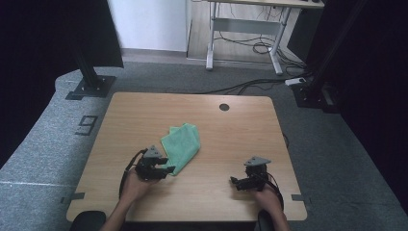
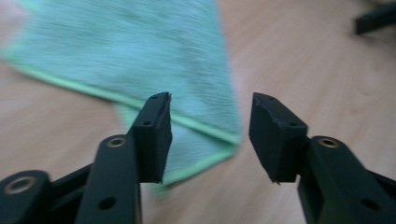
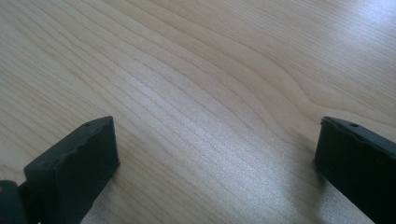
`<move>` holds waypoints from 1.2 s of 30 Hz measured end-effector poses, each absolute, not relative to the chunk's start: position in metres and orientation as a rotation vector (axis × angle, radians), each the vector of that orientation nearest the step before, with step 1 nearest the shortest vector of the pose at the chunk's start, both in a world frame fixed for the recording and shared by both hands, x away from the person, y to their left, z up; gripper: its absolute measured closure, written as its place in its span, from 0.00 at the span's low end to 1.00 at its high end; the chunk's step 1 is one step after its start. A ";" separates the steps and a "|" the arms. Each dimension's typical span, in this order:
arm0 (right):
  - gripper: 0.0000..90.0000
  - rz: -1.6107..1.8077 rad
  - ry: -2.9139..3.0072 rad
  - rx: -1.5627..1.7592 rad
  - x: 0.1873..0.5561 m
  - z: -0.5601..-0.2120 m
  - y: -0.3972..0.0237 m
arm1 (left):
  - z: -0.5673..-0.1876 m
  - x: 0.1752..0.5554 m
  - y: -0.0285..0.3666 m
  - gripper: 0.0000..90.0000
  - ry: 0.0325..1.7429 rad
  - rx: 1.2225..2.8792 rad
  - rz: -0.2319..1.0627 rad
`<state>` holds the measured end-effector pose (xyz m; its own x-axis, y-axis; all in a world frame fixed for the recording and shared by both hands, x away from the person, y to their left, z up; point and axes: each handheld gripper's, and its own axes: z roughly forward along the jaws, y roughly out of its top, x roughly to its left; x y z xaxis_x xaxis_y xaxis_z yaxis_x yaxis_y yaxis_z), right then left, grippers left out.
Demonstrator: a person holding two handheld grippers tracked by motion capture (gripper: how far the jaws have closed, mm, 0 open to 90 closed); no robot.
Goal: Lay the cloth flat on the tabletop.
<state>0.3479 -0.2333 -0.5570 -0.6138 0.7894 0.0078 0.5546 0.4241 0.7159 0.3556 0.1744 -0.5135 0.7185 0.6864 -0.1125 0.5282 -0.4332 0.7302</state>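
**Left tongs at the cloth's near corner, right tongs idle**

The left tongs [image 1: 166,169] sit at the near left of the desk with their jaws spread, and the near corner of the green microfibre cloth [image 1: 182,144] lies just ahead of them. In the left gripper view the left tongs [image 2: 210,130] frame that corner: the cloth [image 2: 140,51] spreads away beyond the jaws, its stitched hem running across between them, with nothing pinched yet. The picture is blurred, so I cannot tell whether the jaw tips touch the fabric or hover just above it.

The cloth is folded over itself and lies left of the desk's middle, its long axis running from the near corner by the left tongs toward the far right. The left hand [image 1: 132,185] is plainly the nearer one; a grasp would probably mean pushing slightly forward and closing on the hem.

Over at the near right, the right tongs [image 1: 234,181] are well apart from the cloth, jaws spread wide. The right gripper view shows the right tongs [image 3: 217,154] over bare wood grain.

The desk [image 1: 240,139] is light wood with a round cable hole [image 1: 224,107] near its far edge. It stands on grey carpet [image 1: 43,144]; another desk's white frame [image 1: 245,33] and loose cables lie beyond.
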 end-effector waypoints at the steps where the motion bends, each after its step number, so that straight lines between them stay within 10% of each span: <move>1: 0.00 0.997 2.353 1.156 0.348 -0.557 -0.233 | -0.514 0.358 0.179 0.48 0.943 2.134 0.281; 36: 0.12 1.105 2.420 1.141 0.362 -0.533 -0.217 | -0.548 0.353 0.176 0.18 1.064 2.175 0.414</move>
